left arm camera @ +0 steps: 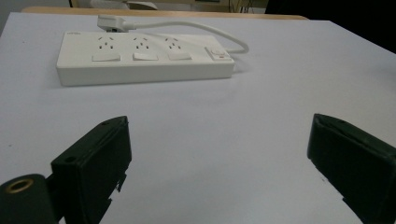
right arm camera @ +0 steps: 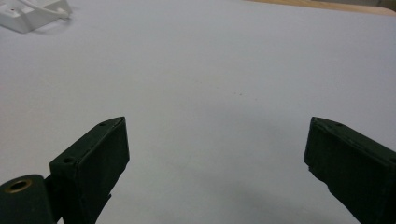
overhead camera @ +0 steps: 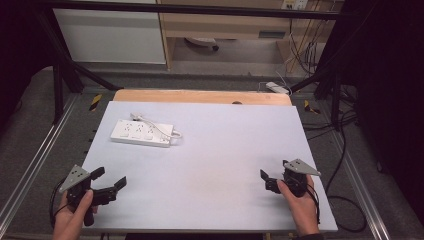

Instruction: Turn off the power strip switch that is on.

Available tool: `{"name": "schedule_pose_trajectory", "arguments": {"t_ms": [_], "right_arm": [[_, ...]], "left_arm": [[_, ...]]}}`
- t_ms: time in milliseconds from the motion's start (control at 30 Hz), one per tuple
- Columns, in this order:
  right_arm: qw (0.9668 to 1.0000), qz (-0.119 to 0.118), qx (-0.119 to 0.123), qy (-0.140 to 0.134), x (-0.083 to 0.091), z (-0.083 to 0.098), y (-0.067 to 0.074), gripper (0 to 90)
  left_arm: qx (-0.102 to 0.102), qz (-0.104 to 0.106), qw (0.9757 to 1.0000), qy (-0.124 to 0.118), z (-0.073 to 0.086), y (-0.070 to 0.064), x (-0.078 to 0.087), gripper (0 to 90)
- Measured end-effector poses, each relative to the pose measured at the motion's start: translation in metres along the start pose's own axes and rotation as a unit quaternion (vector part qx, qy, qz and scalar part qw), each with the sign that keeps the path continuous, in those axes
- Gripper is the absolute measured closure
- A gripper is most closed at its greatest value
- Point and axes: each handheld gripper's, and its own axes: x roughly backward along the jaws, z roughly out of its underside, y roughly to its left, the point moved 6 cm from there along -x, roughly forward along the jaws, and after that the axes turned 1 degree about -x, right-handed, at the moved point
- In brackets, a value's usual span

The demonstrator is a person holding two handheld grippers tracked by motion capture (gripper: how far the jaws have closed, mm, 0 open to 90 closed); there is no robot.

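From my seat, the white power strip [overhead camera: 142,133] lies flat at about 10 o'clock on the bench [overhead camera: 225,150]. My left hand-held gripper [overhead camera: 109,183] sits at 7, right hand-held gripper [overhead camera: 266,178] at 5, both gaping wide, holding nothing.

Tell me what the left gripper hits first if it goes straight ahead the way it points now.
Probably the white power strip: it lies ahead of the open left gripper, slightly left of centre, with bare table between. Depth is unclear.
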Motion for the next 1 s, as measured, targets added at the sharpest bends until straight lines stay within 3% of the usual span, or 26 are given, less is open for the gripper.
{"name": "schedule_pose_trajectory", "arguments": {"t_ms": [267, 433, 533, 700, 867, 1000], "right_arm": [[0.9993, -0.017, 0.005, 0.033, -0.003, 0.003, 0.004, 6.8], [0.9982, -0.039, 0.017, 0.043, -0.003, 0.001, 0.012, 6.5], [0.9975, -0.044, 0.026, 0.049, -0.003, 0.002, 0.015, 6.1], [0.9966, -0.042, 0.039, 0.060, -0.002, 0.005, 0.017, 5.7], [0.9969, -0.036, 0.035, 0.059, -0.001, 0.004, 0.018, 5.6], [0.9975, -0.028, 0.034, 0.056, 0.002, 0.004, 0.019, 5.4]], "left_arm": [[-0.004, -0.004, 0.9999, 0.012, 0.003, -0.002, -0.002, 6.4], [0.012, 0.008, 0.9998, 0.014, 0.004, -0.006, -0.004, 6.4], [0.008, 0.006, 0.9997, 0.020, 0.003, -0.008, -0.007, 6.4], [0.000, 0.007, 0.9996, 0.026, 0.003, -0.012, -0.009, 6.4], [-0.001, -0.005, 0.9991, 0.042, 0.002, -0.011, -0.014, 7.7], [-0.025, -0.012, 0.9983, 0.052, -0.001, -0.014, -0.018, 8.0]]}}
